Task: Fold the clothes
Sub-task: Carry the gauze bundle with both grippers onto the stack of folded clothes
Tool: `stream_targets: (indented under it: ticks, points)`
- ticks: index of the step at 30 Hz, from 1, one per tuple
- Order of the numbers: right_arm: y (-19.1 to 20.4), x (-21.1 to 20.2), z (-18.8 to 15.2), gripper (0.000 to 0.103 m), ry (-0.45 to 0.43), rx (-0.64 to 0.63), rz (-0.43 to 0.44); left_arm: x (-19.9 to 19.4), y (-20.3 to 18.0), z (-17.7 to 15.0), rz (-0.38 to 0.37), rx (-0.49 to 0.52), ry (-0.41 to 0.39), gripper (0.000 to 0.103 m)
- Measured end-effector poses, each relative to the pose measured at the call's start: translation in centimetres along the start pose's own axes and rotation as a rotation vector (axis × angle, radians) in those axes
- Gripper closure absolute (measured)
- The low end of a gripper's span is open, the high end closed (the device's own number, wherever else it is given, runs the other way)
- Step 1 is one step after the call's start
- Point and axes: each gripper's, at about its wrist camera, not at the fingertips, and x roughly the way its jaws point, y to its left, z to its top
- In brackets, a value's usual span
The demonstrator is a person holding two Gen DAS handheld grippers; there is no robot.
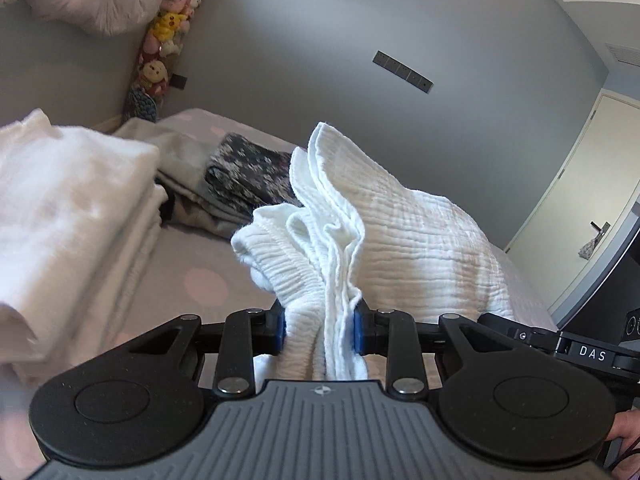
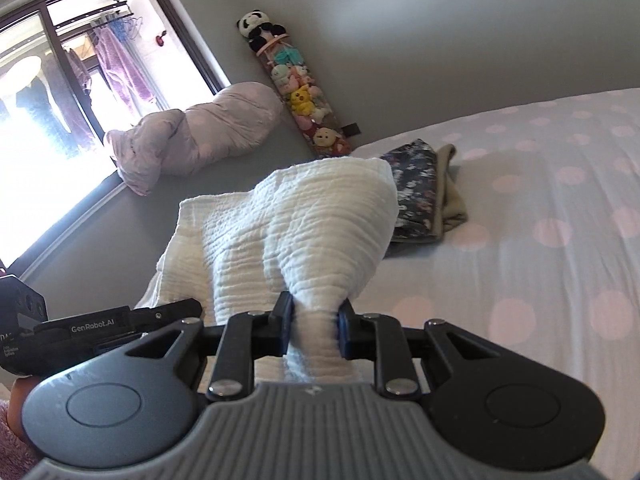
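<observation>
White muslin garment [image 1: 420, 232], crinkle-textured and several layers thick, held clear of the polka-dot bedsheet [image 2: 560, 184] by both tools. Left gripper [image 1: 320, 330]: jaws closed on a bunched edge that includes an elasticated band, the blue pads pressed into the cloth from either side. Right gripper [image 2: 314, 330]: jaws likewise clamped on a gathered fistful of the same fabric, which balloons forward above the mattress. Judged from its drape, the cloth is light, soft and limp; it will sag wherever unsupported and crease readily, but is neither slippery nor fragile. Firm purchase is best taken at hemmed edges or the elastic band, where the layers are thickest, with the two holds kept well apart so the panel hangs flat. Folded items already lie on the bed: a dark floral piece [image 2: 412, 188] on a beige one [image 2: 454, 196], and a white stack [image 1: 72, 208] at left.
</observation>
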Motion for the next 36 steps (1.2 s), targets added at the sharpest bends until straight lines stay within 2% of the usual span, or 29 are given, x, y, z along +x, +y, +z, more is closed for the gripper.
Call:
stream_targets:
  ticks: [9,13,18,22,28,32,36]
  points:
    - [9.8,8.1,2.6,0.078,0.034,-0.021,0.190,-6.2,5.7,7.7,0.204,0.097,-0.022,0.077]
    - [13.4,12.2,3.8,0.078,0.044,-0.029,0.233,-7.0,8.4,11.4,0.262,0.132,-0.016,0.077]
    - [15.8,17.9,4.4,0.078,0.078,0.011,0.251,-6.2,11.9,14.8,0.320,0.162,0.017,0.076]
    - [16.4,22.4,4.5,0.078,0.106,0.021,0.239,-3.9,14.4,16.0,0.359,0.197,0.059,0.076]
    - [15.0,27.9,3.7,0.078,0.167,0.035,0.196,1.0,18.9,15.8,0.357,0.182,0.150,0.076]
    - [13.5,30.1,2.7,0.078,0.208,0.038,0.181,3.4,21.7,14.8,0.340,0.155,0.179,0.076]
    - [14.0,30.8,2.8,0.074,0.220,-0.023,0.186,4.0,23.2,14.0,0.344,0.140,0.194,0.075]
